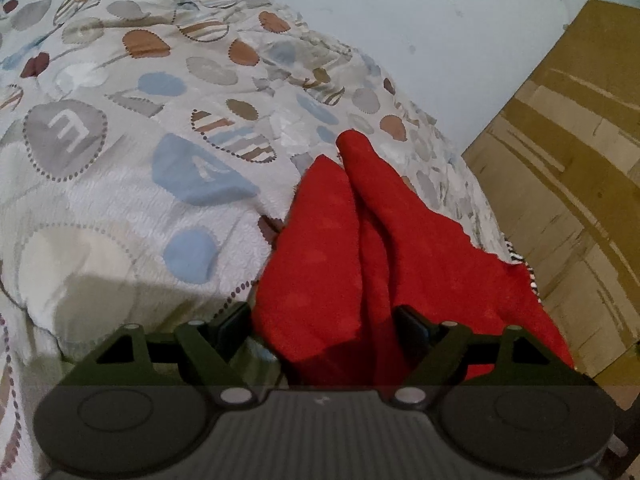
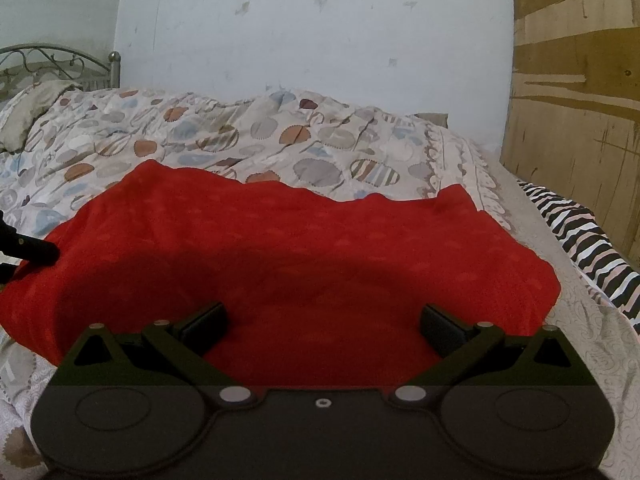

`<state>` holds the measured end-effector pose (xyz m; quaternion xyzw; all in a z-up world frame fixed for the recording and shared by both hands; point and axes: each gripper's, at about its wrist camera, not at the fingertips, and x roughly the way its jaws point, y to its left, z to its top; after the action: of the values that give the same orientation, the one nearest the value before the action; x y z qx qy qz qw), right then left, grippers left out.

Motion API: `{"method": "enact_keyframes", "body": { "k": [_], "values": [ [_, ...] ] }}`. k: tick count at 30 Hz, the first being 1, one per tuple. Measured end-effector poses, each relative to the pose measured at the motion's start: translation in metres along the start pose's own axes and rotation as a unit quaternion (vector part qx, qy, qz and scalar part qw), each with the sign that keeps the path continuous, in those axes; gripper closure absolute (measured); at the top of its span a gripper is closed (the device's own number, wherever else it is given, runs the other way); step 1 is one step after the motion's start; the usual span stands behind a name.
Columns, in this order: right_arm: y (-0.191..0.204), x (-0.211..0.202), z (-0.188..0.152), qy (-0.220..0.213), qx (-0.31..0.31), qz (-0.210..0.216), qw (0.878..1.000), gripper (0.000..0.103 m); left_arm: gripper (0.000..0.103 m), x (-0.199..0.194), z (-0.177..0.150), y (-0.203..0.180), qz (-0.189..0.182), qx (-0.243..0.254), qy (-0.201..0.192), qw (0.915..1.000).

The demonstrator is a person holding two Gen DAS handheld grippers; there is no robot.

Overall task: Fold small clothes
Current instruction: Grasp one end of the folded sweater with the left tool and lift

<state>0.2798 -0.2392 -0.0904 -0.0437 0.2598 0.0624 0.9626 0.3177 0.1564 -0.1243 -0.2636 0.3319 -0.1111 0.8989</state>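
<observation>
Red cloth [image 2: 280,248] lies spread on the bed, filling the lower middle of the right wrist frame; far edge wavy, right edge close to the bedspread [image 2: 208,140] border, left edge near the frame's left margin. Fabric looks fuzzy with faint tonal dots, a dark shadow over its near half.

Right tool [image 2: 322,322] sits over the near edge, fingers spread wide, nothing between them.

Left wrist frame shows the same cloth [image 1: 360,248] bunched into two ridges running up toward frame centre, between the left tool [image 1: 322,326] fingers; those fingers stand apart, cloth lying loose between them, not pinched.

Open bedspread [image 1: 120,140] fills the upper left there. Wooden panel [image 1: 568,160] stands at right. Only the right view shows the striped fabric [image 2: 576,232], metal headboard [image 2: 52,60] and wall [image 2: 320,32].
</observation>
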Motion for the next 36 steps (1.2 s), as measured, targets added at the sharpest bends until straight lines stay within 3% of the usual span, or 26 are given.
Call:
{"method": "enact_keyframes", "body": {
  "k": [6, 10, 14, 17, 18, 20, 22, 25, 29, 33, 36],
  "values": [
    [-0.001, -0.001, 0.0, -0.004, 0.002, 0.001, 1.0, 0.0, 0.023, -0.006, -0.007, 0.005, -0.025, -0.004, -0.02, 0.9995],
    [-0.002, -0.002, -0.002, -0.007, 0.004, 0.002, 1.0, 0.0, 0.026, -0.005, -0.007, -0.003, -0.009, 0.029, -0.026, 0.9992],
    [-0.002, -0.001, -0.002, -0.009, 0.004, 0.002, 1.0, 0.0, 0.044, 0.0, -0.004, -0.012, 0.024, 0.04, -0.022, 0.9987],
    [-0.002, -0.001, -0.002, -0.009, 0.005, 0.002, 1.0, 0.0, 0.081, -0.004, -0.006, -0.032, 0.025, 0.086, -0.026, 0.9956],
    [-0.002, -0.001, -0.003, -0.009, 0.005, 0.002, 1.0, 0.0, 0.084, -0.006, -0.008, -0.038, 0.03, 0.097, -0.03, 0.9944],
    [-0.002, -0.001, -0.002, -0.01, 0.005, 0.002, 1.0, 0.0, 0.087, -0.01, -0.008, -0.043, 0.033, 0.091, -0.045, 0.9943],
    [-0.003, -0.002, -0.003, -0.011, 0.008, 0.004, 1.0, 0.0, 0.089, -0.014, -0.006, -0.033, 0.01, 0.026, -0.059, 0.9979],
    [-0.006, -0.002, -0.001, -0.012, 0.017, 0.012, 1.0, 0.0, 0.09, -0.018, -0.005, -0.018, -0.023, -0.059, -0.068, 0.9957],
    [-0.01, -0.001, 0.003, -0.003, 0.022, 0.02, 1.0, 0.0, 0.091, -0.024, -0.008, -0.013, -0.032, -0.111, -0.076, 0.9903],
    [-0.012, -0.001, 0.009, 0.011, 0.026, 0.027, 0.999, 0.0, 0.091, -0.03, 0.005, -0.045, -0.024, -0.046, -0.091, 0.9945],
    [-0.018, -0.003, 0.013, 0.016, 0.037, 0.036, 0.999, 0.0, 0.092, -0.032, 0.018, -0.085, -0.047, 0.009, -0.089, 0.9949]
  ]
}}
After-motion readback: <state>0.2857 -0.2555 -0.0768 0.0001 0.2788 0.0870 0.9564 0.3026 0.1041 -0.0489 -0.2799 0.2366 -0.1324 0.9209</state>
